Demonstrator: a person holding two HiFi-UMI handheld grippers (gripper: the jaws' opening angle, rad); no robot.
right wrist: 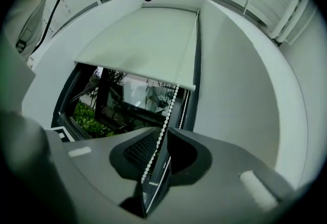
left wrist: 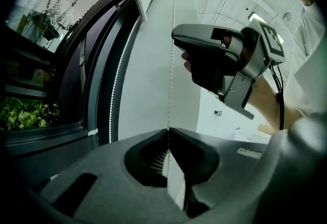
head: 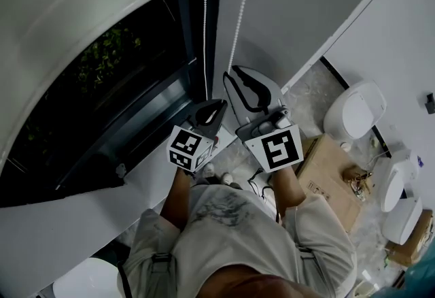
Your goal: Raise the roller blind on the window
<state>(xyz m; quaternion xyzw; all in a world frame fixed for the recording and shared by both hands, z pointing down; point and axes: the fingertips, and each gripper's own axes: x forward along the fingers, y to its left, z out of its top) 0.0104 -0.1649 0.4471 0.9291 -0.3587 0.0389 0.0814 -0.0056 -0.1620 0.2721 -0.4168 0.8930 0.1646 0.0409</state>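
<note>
left gripper (left wrist: 167, 133) pinches the bead chain (left wrist: 170, 95); right gripper (right wrist: 164, 133), barely apart, straddles it.

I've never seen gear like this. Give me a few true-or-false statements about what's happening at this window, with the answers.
1. The left gripper is shut on the chain. True.
2. The blind hangs all the way down over the window. False: it covers only the upper part, and the glass and greenery show beneath its lower edge.
3. The right gripper is held lower than the left gripper. False: it is held higher, further up the chain.
4. The chain runs between the right gripper's jaws. True.
</note>
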